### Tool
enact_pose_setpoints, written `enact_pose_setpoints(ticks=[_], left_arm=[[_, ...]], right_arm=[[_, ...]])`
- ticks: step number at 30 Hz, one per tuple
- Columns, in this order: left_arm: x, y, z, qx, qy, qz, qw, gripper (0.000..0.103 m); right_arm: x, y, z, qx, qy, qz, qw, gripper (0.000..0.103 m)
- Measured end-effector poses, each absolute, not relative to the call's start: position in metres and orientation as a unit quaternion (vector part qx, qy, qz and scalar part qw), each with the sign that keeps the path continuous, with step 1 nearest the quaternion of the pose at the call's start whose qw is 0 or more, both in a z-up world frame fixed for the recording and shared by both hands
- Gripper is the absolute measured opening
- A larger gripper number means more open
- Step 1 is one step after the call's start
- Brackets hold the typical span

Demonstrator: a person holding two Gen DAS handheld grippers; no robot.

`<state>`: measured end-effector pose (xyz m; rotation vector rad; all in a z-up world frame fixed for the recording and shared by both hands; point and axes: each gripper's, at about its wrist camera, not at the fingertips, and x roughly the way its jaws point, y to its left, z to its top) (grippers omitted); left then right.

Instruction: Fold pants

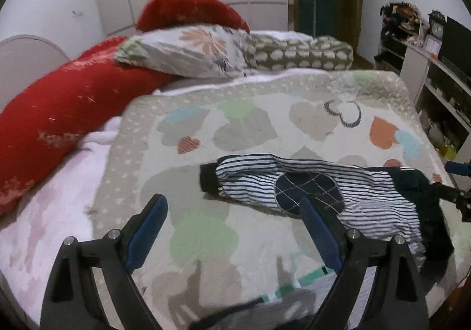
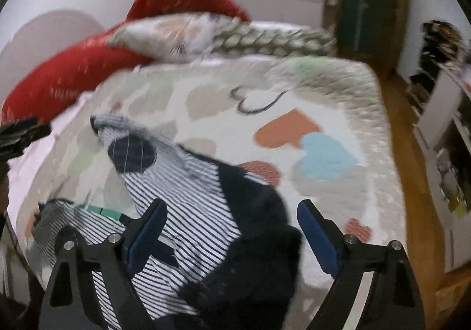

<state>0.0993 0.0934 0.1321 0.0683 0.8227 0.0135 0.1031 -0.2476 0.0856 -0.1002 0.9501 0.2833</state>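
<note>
left wrist view, striped cotton pants [image 1: 318,191] crumpled, fuzzy heart-print blanket [image 1: 265,130]

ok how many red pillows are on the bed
2. One long red bolster lies along the left side of the bed. The other red pillow is at the headboard, partly behind the floral pillow. More could be hidden behind the pillows.

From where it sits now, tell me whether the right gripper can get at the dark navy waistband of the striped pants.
Probably yes. The right gripper is open above the dark navy waistband of the striped pants, which lie on the heart-print quilt, and nothing lies between them.
</note>
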Motion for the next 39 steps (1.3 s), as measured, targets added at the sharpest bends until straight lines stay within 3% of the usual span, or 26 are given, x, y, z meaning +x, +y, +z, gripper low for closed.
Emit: enact_pose_setpoints(ticks=[11,13,15,16,17,18,19,20,21,31,36,37,38,39], left_arm=[[0.201,0.114,0.066,-0.009,0.461,-0.032,0.887,0.091],[0.214,0.108,0.057,-0.006,0.471,-0.047,0.881,0.091],[0.224,0.097,0.048,0.005,0.482,-0.066,0.874,0.091],[0.227,0.091,0.044,0.010,0.490,-0.073,0.869,0.085],[0.229,0.086,0.041,0.015,0.495,-0.074,0.865,0.056],[0.230,0.081,0.039,0.025,0.503,-0.067,0.861,0.034],[0.229,0.079,0.037,0.029,0.510,-0.063,0.857,0.000],[0.227,0.079,0.038,0.019,0.515,-0.068,0.855,0.000],[0.223,0.080,0.041,0.012,0.511,-0.071,0.856,0.000],[0.108,0.100,0.129,-0.029,0.410,-0.089,0.907,0.000],[0.040,0.117,0.151,-0.045,0.372,-0.079,0.924,0.002],[0.035,0.119,0.150,-0.044,0.374,-0.075,0.923,0.014],[0.033,0.119,0.147,-0.042,0.380,-0.071,0.921,0.037],[0.033,0.119,0.143,-0.042,0.386,-0.065,0.919,0.050]], right_arm=[[0.169,-0.219,0.038,-0.093,0.495,0.184,0.844,0.090],[0.178,-0.209,0.027,-0.097,0.505,0.196,0.835,0.087],[0.185,-0.202,0.017,-0.101,0.517,0.199,0.826,0.074],[0.188,-0.197,0.009,-0.104,0.527,0.200,0.820,0.066],[0.189,-0.195,0.006,-0.103,0.532,0.201,0.816,0.049],[0.190,-0.194,0.004,-0.096,0.535,0.202,0.815,0.036],[0.190,-0.196,0.005,-0.080,0.535,0.207,0.815,0.029],[0.190,-0.198,0.007,-0.066,0.536,0.212,0.814,0.011],[0.189,-0.201,0.010,-0.050,0.537,0.214,0.814,0.009],[0.095,-0.203,0.087,-0.014,0.467,0.236,0.852,0.007],[0.023,-0.180,0.090,-0.051,0.462,0.257,0.847,0.007],[0.009,-0.173,0.083,-0.061,0.468,0.260,0.842,0.007],[-0.005,-0.166,0.076,-0.072,0.474,0.261,0.838,0.007],[-0.013,-0.163,0.071,-0.077,0.478,0.262,0.835,0.007]])
